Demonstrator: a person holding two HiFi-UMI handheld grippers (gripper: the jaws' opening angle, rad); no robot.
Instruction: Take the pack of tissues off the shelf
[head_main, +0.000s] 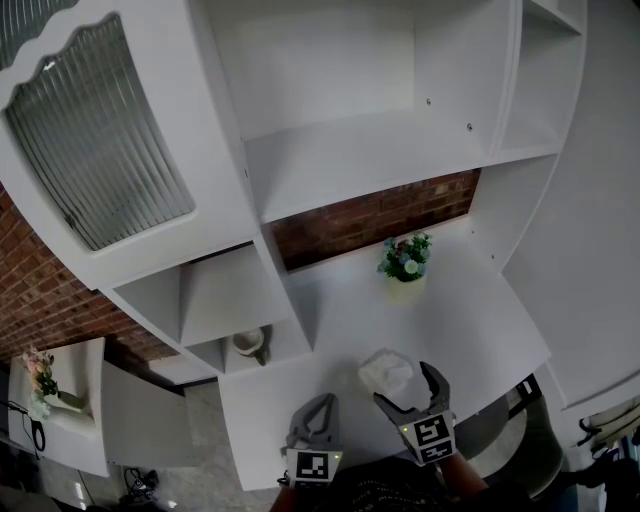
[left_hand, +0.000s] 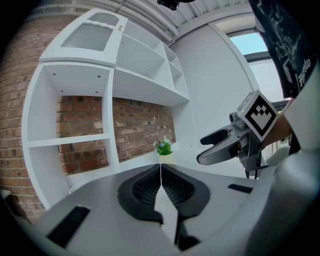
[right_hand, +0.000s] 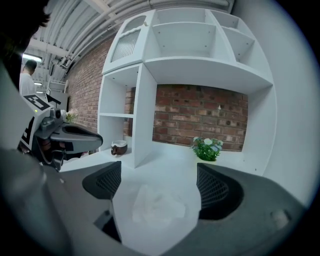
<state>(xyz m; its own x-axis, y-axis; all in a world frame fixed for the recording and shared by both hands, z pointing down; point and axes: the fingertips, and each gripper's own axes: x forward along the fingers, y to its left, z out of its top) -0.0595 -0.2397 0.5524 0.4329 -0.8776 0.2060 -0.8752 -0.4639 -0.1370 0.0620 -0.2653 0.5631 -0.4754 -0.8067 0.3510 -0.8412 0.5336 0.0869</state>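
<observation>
In the head view, the tissues (head_main: 385, 372) lay on the white counter (head_main: 340, 300) of the shelf unit, near its front edge and well apart from the plant (head_main: 404, 258) at the back. The right gripper (head_main: 403, 385) sat just beside the pack with its jaws spread, one jaw reaching along the pack's near side. The left gripper (head_main: 315, 415) hung lower, off to the left. A cup (head_main: 250, 343) stood in a low cubby.

In the left gripper view, its jaws were pressed together on nothing, pointing towards the plant.

In the right gripper view, the jaws stood wide apart and the pack lay on the counter in the gap between them, not pinched.

The approach looked done. Closing on the pack and lifting it off the counter were left to do.
</observation>
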